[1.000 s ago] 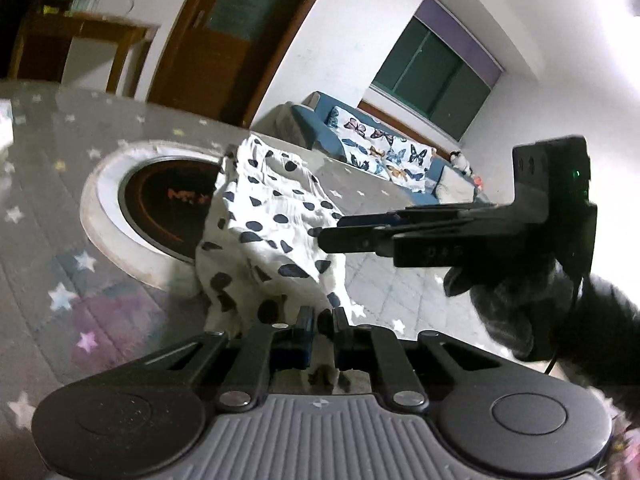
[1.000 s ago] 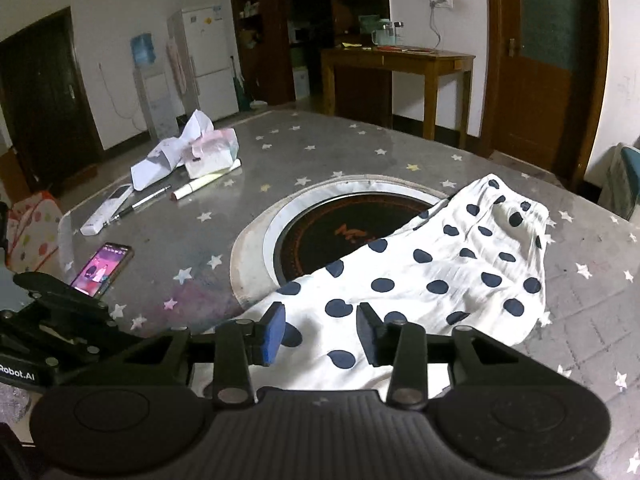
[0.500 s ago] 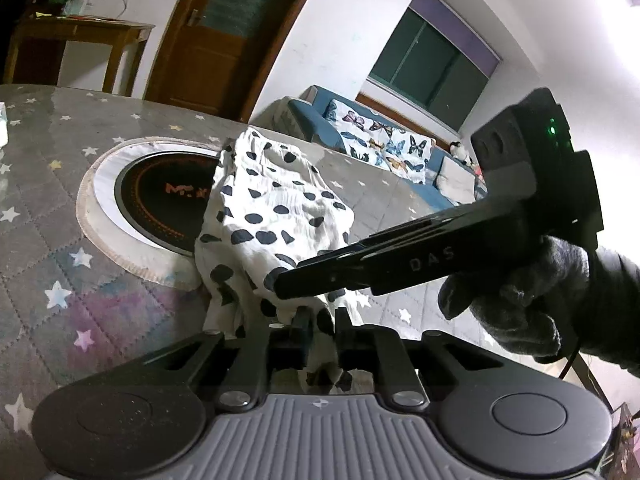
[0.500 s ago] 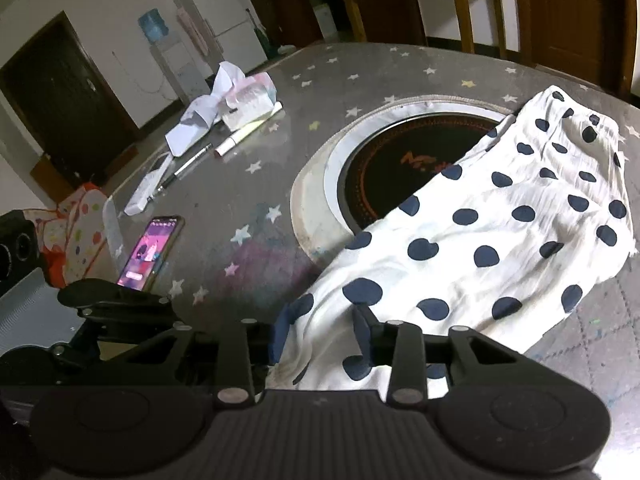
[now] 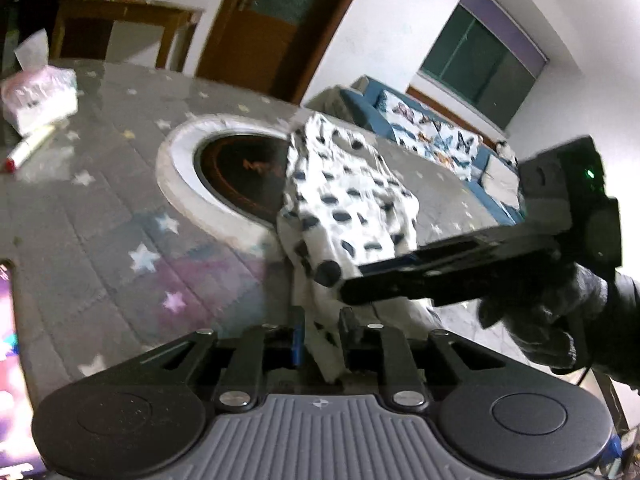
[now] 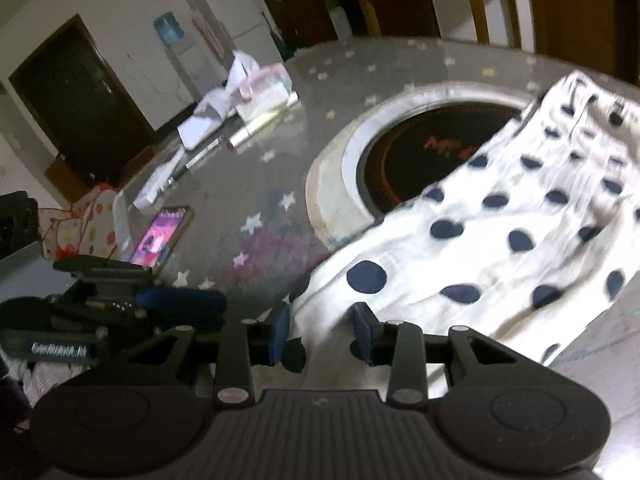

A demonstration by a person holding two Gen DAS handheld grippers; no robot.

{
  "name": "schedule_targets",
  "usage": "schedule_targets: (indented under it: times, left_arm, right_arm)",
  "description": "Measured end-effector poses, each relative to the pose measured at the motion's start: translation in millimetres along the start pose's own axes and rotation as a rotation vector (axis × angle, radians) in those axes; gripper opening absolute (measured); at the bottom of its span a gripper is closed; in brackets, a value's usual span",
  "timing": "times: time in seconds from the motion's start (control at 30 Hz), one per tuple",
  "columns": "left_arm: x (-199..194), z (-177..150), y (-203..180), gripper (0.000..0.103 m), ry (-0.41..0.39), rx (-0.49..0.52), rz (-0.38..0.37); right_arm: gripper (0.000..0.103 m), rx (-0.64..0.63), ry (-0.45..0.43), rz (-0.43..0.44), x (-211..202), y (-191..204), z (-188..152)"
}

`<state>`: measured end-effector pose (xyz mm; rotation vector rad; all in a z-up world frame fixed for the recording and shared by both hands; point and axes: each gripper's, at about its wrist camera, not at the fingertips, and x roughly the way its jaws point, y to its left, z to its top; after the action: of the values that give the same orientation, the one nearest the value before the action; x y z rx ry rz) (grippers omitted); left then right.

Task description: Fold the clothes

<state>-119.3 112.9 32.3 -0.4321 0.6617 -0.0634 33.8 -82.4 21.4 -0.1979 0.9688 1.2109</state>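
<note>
Dotted cloth (image 6: 520, 236) on table (image 5: 100, 220). Left tool (image 5: 322, 340): jaws opening, cloth between them. Right tool (image 6: 322, 330): parted, cloth edge between, grip unclear. Lettering blurred, unreadable.

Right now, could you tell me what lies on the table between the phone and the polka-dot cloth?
In the right wrist view, only bare star-printed tabletop lies between the phone and the polka-dot cloth.

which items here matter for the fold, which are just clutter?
Job:
polka-dot garment
left tool, opening, cloth between its fingers
right tool, astride the garment's edge

Clutter:
phone
tissue pack
marker
papers
round cooktop
</note>
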Motion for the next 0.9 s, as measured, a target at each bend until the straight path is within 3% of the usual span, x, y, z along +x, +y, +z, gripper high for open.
schedule_targets:
  times: [0.2,0.37,0.47,0.63,0.8,0.9]
  left_arm:
    - [9,25,-17,0.019,-0.07,0.007,-0.086]
    - [49,37,-25,0.018,-0.028,0.01,-0.12]
    - [70,41,-21,0.018,0.002,0.005,-0.112]
    - [95,36,0,0.016,0.065,-0.047,-0.036]
    - [98,32,16,0.012,0.071,-0.091,-0.049]
    - [94,35,10,0.012,0.069,-0.063,-0.038]
  right_arm:
    - [0.036,-0.018,-0.085,-0.132,-23,-10,3]
    - [0.038,-0.069,-0.081,-0.224,-20,-12,-12]
    - [0.044,-0.111,-0.081,-0.246,-17,-9,-24]
    - [0.049,-0.128,-0.089,-0.264,-12,-12,-45]
    - [0.05,-0.123,-0.12,-0.268,-18,-15,-63]
    - [0.051,-0.114,-0.114,-0.273,-23,-16,-64]
